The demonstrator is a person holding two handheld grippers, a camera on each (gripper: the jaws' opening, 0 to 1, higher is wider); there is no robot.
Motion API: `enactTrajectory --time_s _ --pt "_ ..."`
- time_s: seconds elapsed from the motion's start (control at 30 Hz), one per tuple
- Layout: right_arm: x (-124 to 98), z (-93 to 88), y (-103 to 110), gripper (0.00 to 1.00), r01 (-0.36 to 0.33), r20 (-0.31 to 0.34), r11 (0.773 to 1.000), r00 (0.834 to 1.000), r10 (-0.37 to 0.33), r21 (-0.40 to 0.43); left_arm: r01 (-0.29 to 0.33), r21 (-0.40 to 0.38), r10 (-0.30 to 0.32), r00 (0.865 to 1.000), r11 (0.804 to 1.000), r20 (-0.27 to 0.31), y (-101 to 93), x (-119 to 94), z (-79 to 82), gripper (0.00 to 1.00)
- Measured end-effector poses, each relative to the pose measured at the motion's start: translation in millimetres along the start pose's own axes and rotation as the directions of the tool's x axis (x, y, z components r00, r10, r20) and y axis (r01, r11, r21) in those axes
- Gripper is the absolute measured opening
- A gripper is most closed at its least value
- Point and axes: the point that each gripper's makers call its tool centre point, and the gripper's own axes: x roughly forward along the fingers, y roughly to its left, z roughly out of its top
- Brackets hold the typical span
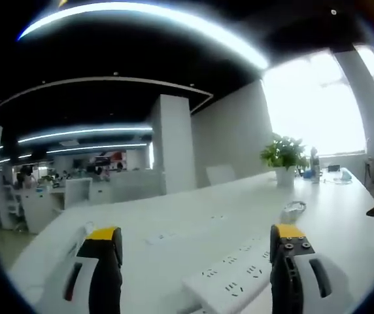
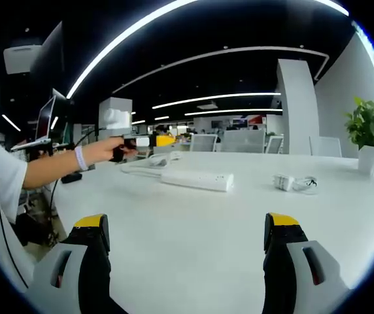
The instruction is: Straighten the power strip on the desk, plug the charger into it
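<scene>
A white power strip (image 1: 229,278) lies on the white desk (image 1: 174,226), low between the jaws of my left gripper (image 1: 197,234), which is open and holds nothing. Beyond the right jaw sits a white charger (image 1: 293,210) with a coiled cable. In the right gripper view the power strip (image 2: 197,180) lies at an angle in the middle distance, with the charger (image 2: 284,182) to its right. My right gripper (image 2: 187,224) is open and empty, well short of both. A person's hand holds the left gripper (image 2: 149,140) over the strip's far left end.
A potted plant (image 1: 284,157) (image 2: 369,127) stands at the desk's far end by the bright windows. The person's arm (image 2: 56,167) reaches in from the left, near a monitor (image 2: 46,118). White cable (image 2: 141,167) trails from the strip. Office desks and a pillar (image 1: 174,144) lie behind.
</scene>
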Motion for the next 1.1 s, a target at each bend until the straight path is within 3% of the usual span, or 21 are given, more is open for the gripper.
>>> enactTrajectory --time_s 0.73,1.1 --pt "-1 -1.5 0 0.98 -0.004 0.000 1.000 1.000 0.004 0.005 -0.038 0.020 0.038 0.999 0.999 0.023 0.7 -31 1.6 0.97" --pt "0 -3.9 0 0.98 -0.003 -0.008 1.000 1.000 0.003 0.004 -0.038 0.062 0.037 0.999 0.997 0.026 -11.5 -50 6.4 0.96"
